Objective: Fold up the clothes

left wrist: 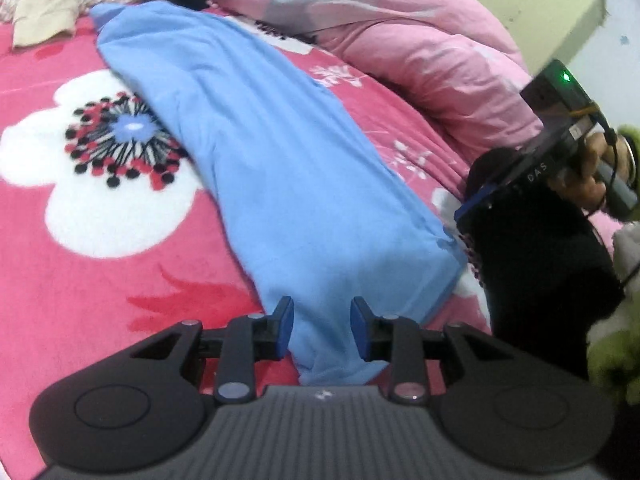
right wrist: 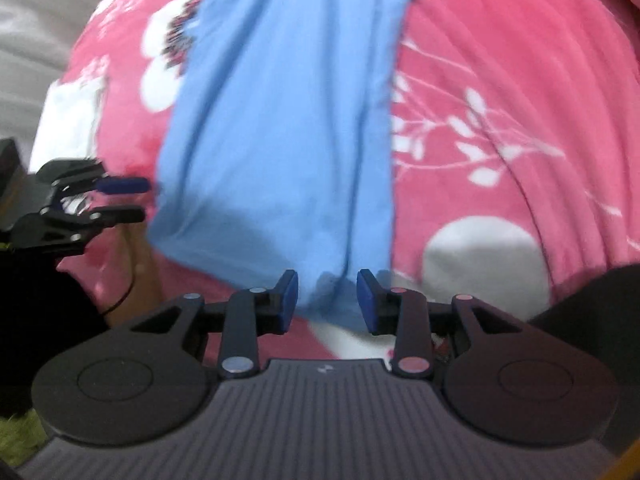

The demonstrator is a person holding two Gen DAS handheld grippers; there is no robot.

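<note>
A light blue garment (left wrist: 256, 152) lies folded into a long strip on the pink flowered blanket (left wrist: 80, 280), running from the far left to the near edge. My left gripper (left wrist: 322, 330) is open over the strip's near end, and blue cloth shows in the gap between its blue pads without being pinched. In the right wrist view the same blue garment (right wrist: 288, 120) stretches away, and my right gripper (right wrist: 327, 300) is open astride its near corner. The left gripper (right wrist: 124, 200) shows there at the left, beside the strip's edge, its fingers apart.
A pink quilt (left wrist: 420, 52) is bunched at the back right of the bed. Other clothes (left wrist: 44, 8) are piled at the far left corner. A hand (left wrist: 592, 176) holds the right device at the right edge. Grey floor (right wrist: 36, 20) shows beyond the blanket's left side.
</note>
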